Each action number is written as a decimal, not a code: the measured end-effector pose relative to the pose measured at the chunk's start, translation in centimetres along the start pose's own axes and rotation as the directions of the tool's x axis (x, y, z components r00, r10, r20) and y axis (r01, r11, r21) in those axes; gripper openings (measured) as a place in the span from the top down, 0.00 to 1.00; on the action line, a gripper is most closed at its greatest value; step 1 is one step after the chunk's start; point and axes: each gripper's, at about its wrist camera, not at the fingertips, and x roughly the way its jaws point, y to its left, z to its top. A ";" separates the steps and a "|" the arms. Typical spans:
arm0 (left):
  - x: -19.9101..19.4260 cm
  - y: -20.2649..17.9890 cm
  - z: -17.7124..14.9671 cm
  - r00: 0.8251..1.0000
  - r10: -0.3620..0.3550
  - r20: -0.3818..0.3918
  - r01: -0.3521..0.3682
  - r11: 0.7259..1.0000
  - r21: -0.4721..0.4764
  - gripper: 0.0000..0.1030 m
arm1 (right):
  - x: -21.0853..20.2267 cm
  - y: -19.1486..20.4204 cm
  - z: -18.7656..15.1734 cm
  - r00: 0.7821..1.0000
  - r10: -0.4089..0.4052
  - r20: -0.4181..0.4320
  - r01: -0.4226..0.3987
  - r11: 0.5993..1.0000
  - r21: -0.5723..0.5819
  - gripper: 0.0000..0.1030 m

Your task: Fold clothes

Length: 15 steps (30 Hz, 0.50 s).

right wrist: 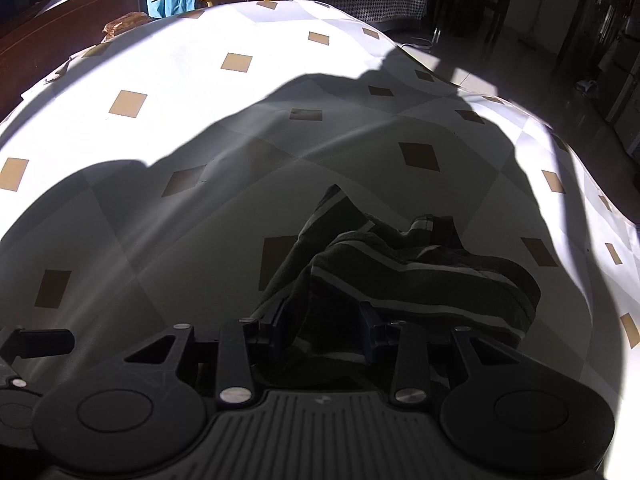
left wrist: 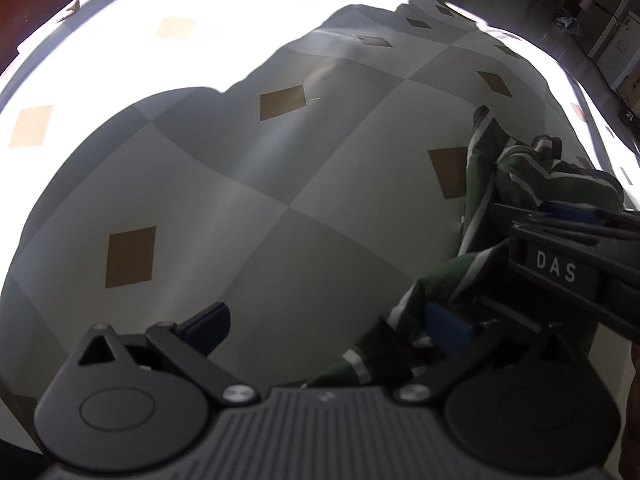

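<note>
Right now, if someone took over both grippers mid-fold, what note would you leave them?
Left gripper: jaws wide open; one pad lies against the garment's edge, nothing pinched.
Right gripper: jaws partly open, with dark cloth lying between them; a firm grip cannot be confirmed.
Garment: dark green with white stripes, bunched in a heap on the checked tablecloth, in shadow.
Done: no fold visible.
Left: probably spread it flat, then fold it.

Light: hard sunlight across the far tablecloth (right wrist: 168, 72), blown out to white in the left wrist view.
Shadow: one broad, sharp-edged shadow covers the near cloth.
Distortion: strong fisheye bending at edges.
Blur: slight smearing.
</note>
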 end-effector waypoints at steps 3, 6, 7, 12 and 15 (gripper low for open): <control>-0.3 -0.5 -0.8 1.000 -0.002 -0.005 0.002 1.000 0.024 0.00 | -0.5 -0.5 -0.6 1.000 -0.003 -0.012 0.003 1.000 0.007 0.66; -0.6 -1.1 -1.4 1.000 0.003 0.002 -0.003 0.999 0.050 0.00 | -0.7 -0.9 -0.9 1.000 -0.021 -0.015 0.021 1.000 0.010 0.66; -0.7 -1.2 -1.6 1.000 0.003 0.002 -0.003 0.998 0.055 0.00 | -0.6 -0.9 -1.0 0.999 -0.028 -0.017 0.028 1.000 0.011 0.67; -0.9 -1.4 -1.5 1.000 0.006 -0.001 -0.006 0.999 0.052 0.00 | -0.4 -1.0 -0.9 0.999 -0.040 -0.010 0.041 0.998 0.042 0.90; -1.1 -1.4 -1.3 1.000 0.008 0.001 -0.008 0.999 0.053 0.00 | -0.9 -1.2 -0.5 0.999 -0.034 0.025 0.032 0.996 0.088 0.92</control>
